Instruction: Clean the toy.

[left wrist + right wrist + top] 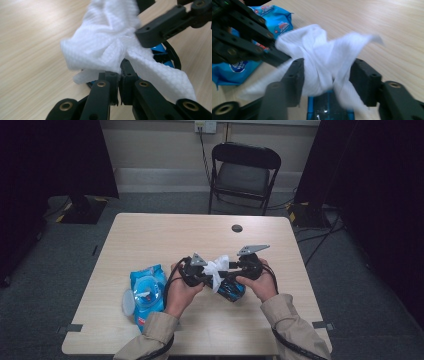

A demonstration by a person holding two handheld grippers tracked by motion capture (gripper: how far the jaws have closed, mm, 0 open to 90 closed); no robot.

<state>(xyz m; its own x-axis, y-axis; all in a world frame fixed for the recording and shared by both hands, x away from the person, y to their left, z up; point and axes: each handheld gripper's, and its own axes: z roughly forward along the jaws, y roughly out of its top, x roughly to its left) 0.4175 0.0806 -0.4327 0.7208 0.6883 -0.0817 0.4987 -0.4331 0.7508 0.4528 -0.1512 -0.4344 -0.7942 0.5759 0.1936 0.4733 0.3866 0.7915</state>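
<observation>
A crumpled white wipe [216, 268] hangs between my two grippers above the table's middle. My left gripper [121, 72] is shut on the wipe [105, 42], pinching a fold at its lower edge. My right gripper [327, 72] stands open, its jaws wide apart, with the wipe [322, 57] bunched loosely between them. In the high view the left gripper [205, 272] and the right gripper [231, 267] face each other, tips close together. A dark blue object [232, 290] lies on the table just under them.
A light blue pack of wipes [147, 292] with a round clear lid lies on the wooden table [165, 235] to the left of my hands. A black folding chair [242, 172] stands beyond the far edge. Dark curtains hang on both sides.
</observation>
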